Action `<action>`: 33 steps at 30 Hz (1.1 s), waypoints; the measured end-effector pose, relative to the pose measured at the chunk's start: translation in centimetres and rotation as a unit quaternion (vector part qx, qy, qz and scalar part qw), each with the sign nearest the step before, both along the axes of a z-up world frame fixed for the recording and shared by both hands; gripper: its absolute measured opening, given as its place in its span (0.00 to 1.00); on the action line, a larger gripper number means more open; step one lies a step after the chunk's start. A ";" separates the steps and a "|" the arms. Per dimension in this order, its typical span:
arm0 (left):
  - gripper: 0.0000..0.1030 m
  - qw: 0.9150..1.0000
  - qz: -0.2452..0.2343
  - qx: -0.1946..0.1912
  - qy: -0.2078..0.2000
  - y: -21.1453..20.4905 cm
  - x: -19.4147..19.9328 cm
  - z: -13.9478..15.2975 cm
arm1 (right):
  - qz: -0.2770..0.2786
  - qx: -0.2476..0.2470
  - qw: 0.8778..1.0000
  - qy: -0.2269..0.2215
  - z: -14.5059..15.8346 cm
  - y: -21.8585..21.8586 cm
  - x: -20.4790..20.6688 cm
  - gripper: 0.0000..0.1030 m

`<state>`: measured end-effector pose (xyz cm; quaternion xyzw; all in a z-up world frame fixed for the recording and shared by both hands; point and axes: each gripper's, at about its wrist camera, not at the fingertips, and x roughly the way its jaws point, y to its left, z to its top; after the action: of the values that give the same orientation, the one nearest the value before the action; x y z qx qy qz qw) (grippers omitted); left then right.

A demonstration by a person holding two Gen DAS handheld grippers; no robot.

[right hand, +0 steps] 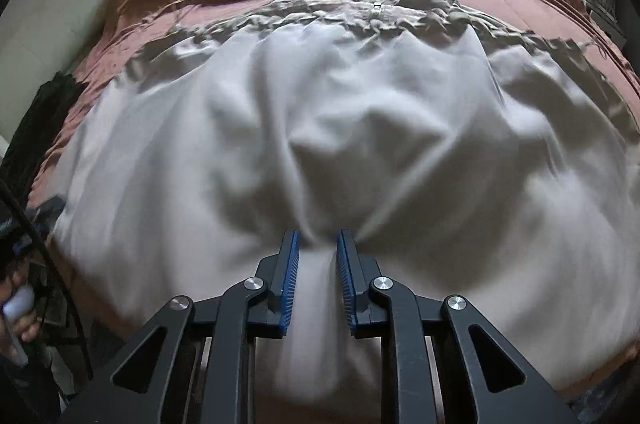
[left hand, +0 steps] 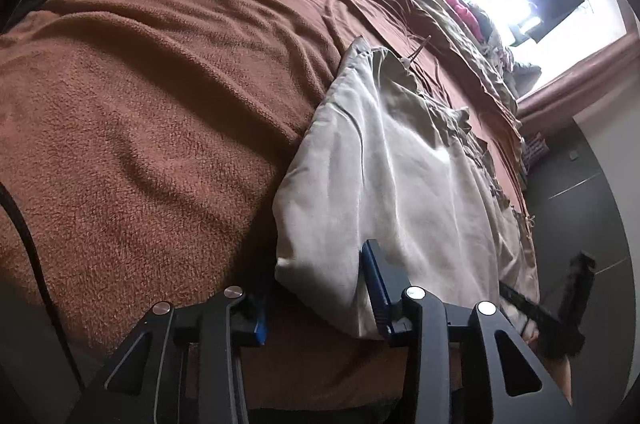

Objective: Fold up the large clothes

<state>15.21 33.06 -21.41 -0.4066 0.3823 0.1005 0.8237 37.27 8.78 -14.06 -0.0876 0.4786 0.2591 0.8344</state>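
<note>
Brown bedding (left hand: 168, 96) carries a pale garment (right hand: 320, 128), spread flat for folding; right gripper (right hand: 318, 244) pinches its near hem, left gripper (left hand: 316, 288) stands half-open around its corner.

R gripper (right hand: 318, 244): tilted steeply down, black arms w/ blue ribbed pads (right hand: 347, 276) close together. Jaws nearly closed, a bunched ridge of the garment (right hand: 360, 128) pinched between the pad tips, cloth puckering toward them.

L gripper (left hand: 320, 288): angled down, rolled to one side, jaws partly apart. One blue pad (left hand: 374, 280) lies against the garment edge, the other sits low on the far side of the gap; can't tell if they clamp the cloth.

A hand (right hand: 18, 304) shows at the left edge of the R wrist view, fingers curled round a pale handle. R gripper also visible, blurred, at the right edge of the L wrist view.
</note>
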 end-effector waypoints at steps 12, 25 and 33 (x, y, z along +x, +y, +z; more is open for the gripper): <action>0.36 0.999 0.019 -0.027 0.001 0.4 -0.6 -0.5 | -0.042 -0.010 0.999 -0.004 -0.6 3.4 9.2 0.16; 0.31 0.999 0.022 -0.042 -0.001 0.9 -0.4 -1.0 | -0.050 -0.032 0.998 -0.010 -1.4 6.2 13.5 0.16; 0.20 0.998 0.026 -0.052 -0.022 0.8 -0.8 1.1 | -0.024 0.027 0.999 -0.018 3.1 2.8 10.1 0.15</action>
<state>14.37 33.87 -20.35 -0.4610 0.3585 0.0927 0.8064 47.32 11.58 -10.93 -0.0585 0.4587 0.2501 0.8507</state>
